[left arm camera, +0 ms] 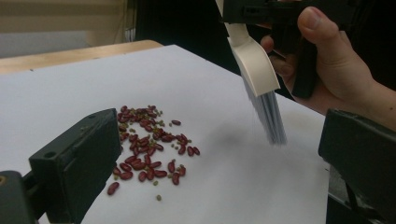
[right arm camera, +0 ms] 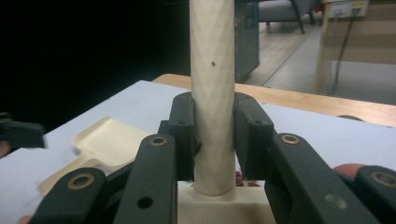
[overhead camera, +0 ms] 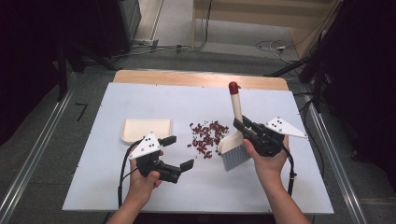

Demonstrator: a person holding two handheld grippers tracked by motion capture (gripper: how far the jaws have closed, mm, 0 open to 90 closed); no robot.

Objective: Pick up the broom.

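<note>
A cream hand brush [overhead camera: 232,140] with grey bristles and a red-tipped handle stands upright right of a pile of red beans [overhead camera: 208,136]. My right gripper [overhead camera: 243,125] is shut on the brush handle [right arm camera: 212,93], the jaws pressed on both sides. The bristles [left arm camera: 268,114] hang just above the white sheet, beside the beans [left arm camera: 147,149]. My left gripper [overhead camera: 178,152] is open with nothing between its jaws, low over the sheet just left of the beans. A cream dustpan [overhead camera: 145,129] lies flat behind the left gripper, and also appears in the right gripper view as the dustpan [right arm camera: 100,144].
A white sheet [overhead camera: 140,98] covers the wooden table [overhead camera: 187,78]. Dark stands and cables sit on the floor beyond the table's far and right edges. Metal rails run along both sides.
</note>
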